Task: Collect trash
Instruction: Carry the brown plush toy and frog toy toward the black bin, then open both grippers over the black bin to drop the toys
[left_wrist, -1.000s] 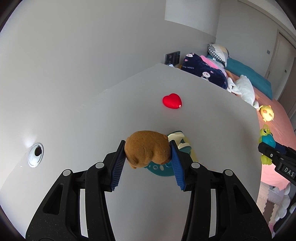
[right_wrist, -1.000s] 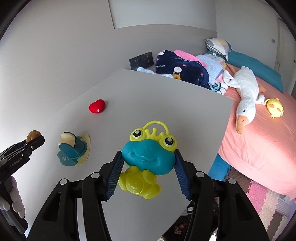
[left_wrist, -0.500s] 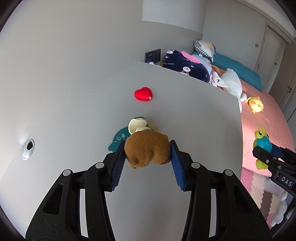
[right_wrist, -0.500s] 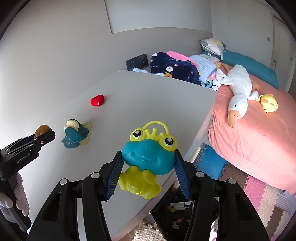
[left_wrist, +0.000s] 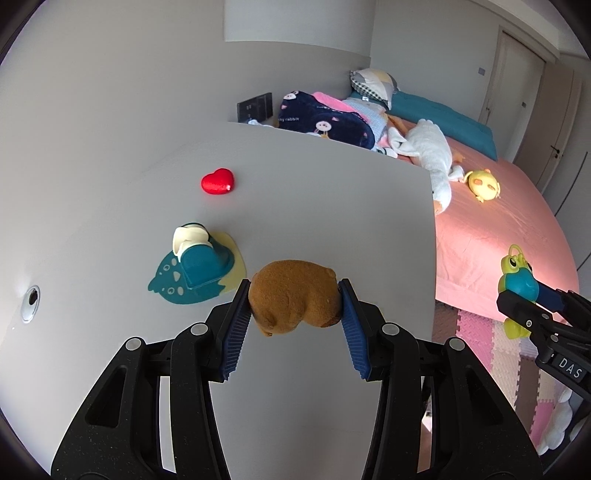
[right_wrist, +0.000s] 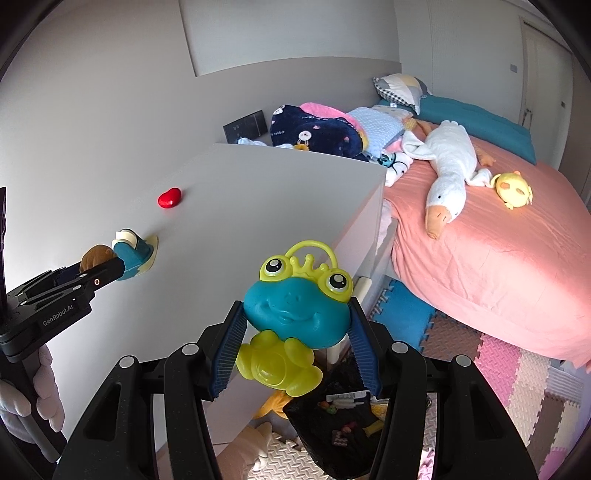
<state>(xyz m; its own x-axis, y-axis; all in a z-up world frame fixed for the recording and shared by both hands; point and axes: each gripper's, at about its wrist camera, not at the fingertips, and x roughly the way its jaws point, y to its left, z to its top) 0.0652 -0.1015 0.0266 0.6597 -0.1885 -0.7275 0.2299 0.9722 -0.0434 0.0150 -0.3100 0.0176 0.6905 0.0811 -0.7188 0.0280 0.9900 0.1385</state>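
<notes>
My left gripper (left_wrist: 294, 308) is shut on a brown plush toy (left_wrist: 294, 302), held above the white table (left_wrist: 332, 206) near its right edge. My right gripper (right_wrist: 295, 325) is shut on a blue and yellow plastic frog (right_wrist: 293, 315), past the table's edge and above a black bin (right_wrist: 343, 428) on the floor that holds small items. The frog (left_wrist: 517, 282) also shows at the right of the left wrist view. On the table lie a red heart (left_wrist: 218, 181) and a teal bird-shaped holder (left_wrist: 199, 262) on a yellow mat.
A bed with a pink sheet (right_wrist: 498, 258) stands to the right, carrying a white goose plush (right_wrist: 448, 166), a yellow chick (right_wrist: 513, 190) and folded blankets (right_wrist: 314, 129). Coloured foam tiles (right_wrist: 517, 380) cover the floor. A cable hole (left_wrist: 31, 302) sits at the table's left.
Both grippers have travelled to the right across the table with their toys. The right one has passed the table's edge, and the black bin has come into view under it.
</notes>
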